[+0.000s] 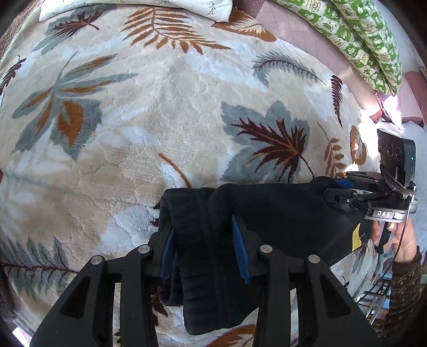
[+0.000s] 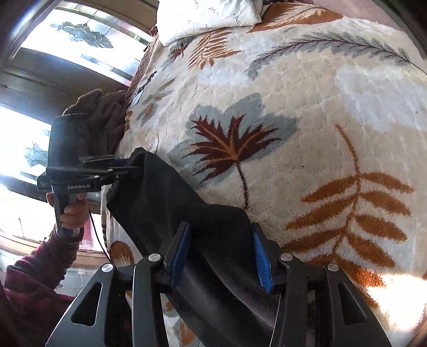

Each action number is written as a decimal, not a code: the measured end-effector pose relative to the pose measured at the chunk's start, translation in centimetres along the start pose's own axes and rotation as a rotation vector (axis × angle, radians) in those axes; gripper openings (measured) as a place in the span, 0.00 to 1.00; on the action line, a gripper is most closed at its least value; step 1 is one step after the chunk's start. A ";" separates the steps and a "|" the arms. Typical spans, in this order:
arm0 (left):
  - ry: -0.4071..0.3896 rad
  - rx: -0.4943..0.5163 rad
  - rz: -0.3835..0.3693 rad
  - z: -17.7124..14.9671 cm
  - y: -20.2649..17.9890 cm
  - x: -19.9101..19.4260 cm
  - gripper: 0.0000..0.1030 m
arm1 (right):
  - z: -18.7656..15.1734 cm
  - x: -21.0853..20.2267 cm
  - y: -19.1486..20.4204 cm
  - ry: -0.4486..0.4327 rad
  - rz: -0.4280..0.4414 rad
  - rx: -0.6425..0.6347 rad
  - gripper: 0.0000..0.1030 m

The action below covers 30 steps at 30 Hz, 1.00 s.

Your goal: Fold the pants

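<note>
The black pants hang stretched between my two grippers above a leaf-patterned blanket. My left gripper is shut on one end of the pants, with bunched fabric between its blue pads. My right gripper grips the other end at the right. In the right wrist view, the pants run from my right gripper, shut on them, up to my left gripper. A yellow tag shows on the pants.
A white pillow lies at the head of the bed. A green patterned quilt lies at the upper right. A brown blanket is heaped by the bed's left edge, under a window.
</note>
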<state>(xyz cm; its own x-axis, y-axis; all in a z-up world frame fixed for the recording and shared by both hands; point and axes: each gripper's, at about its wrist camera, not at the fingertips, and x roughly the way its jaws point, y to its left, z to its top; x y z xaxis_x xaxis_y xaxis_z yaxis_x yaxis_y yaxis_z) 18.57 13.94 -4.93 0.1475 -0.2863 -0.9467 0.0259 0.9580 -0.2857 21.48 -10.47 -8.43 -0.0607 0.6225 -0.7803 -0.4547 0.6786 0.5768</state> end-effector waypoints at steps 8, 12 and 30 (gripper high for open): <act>-0.035 0.010 0.096 -1.8 -1.5 -0.8 0.21 | -1.1 -0.1 3.5 -0.085 -0.252 -0.060 0.16; -0.121 0.031 0.119 -3.1 -2.0 -3.0 0.21 | -1.8 -1.1 6.7 -0.146 -0.414 -0.146 0.14; -0.101 -0.041 0.133 -3.1 -0.1 -2.3 0.38 | -2.8 -5.3 1.2 -0.435 -0.302 0.180 0.51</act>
<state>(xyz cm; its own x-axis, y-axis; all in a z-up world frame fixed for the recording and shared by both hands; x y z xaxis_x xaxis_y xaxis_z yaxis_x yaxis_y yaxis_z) 15.16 14.45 -3.22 0.2456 -0.1522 -0.9573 -0.0401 0.9852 -0.1669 18.73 -14.08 -4.31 0.4380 0.4679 -0.7676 -0.2340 0.8838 0.4053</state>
